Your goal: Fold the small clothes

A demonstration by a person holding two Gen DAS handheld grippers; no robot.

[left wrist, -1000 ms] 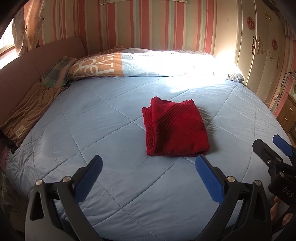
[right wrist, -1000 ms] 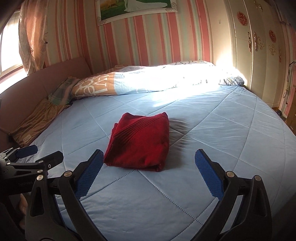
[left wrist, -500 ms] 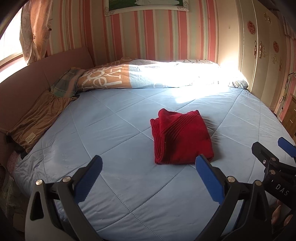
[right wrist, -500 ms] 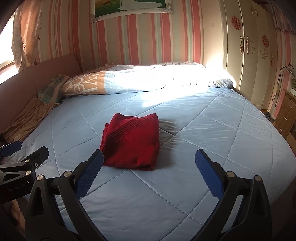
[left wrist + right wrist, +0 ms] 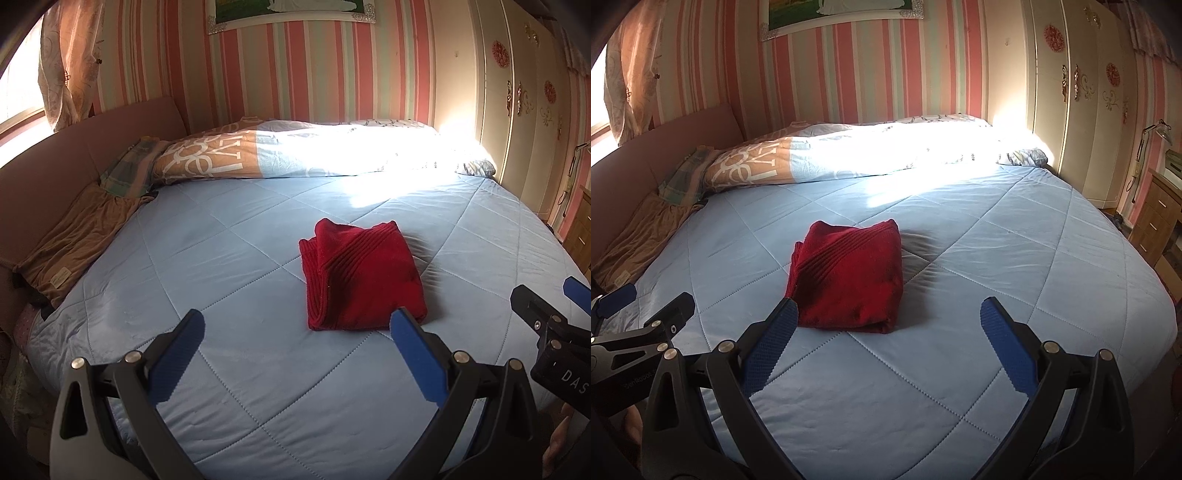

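Note:
A red knitted garment (image 5: pixel 364 275) lies folded into a compact rectangle on the light blue quilted bed (image 5: pixel 229 280); it also shows in the right wrist view (image 5: pixel 849 280). My left gripper (image 5: pixel 297 354) is open and empty, held above the near part of the bed, short of the garment. My right gripper (image 5: pixel 888 350) is open and empty, also short of the garment, and shows at the right edge of the left wrist view (image 5: pixel 550 306). The left gripper appears at the left edge of the right wrist view (image 5: pixel 646 314).
A rolled duvet (image 5: pixel 295 155) lies along the far side of the bed. A brown cloth (image 5: pixel 74 240) and a plaid cloth (image 5: pixel 129 170) lie by the padded headboard on the left. A white wardrobe (image 5: pixel 1082 103) and a wooden drawer unit (image 5: pixel 1156 218) stand at right.
Both grippers have pulled back and tilted up from the folded red garment, so more of the wall shows. Both stay open and empty. The garment has not moved.

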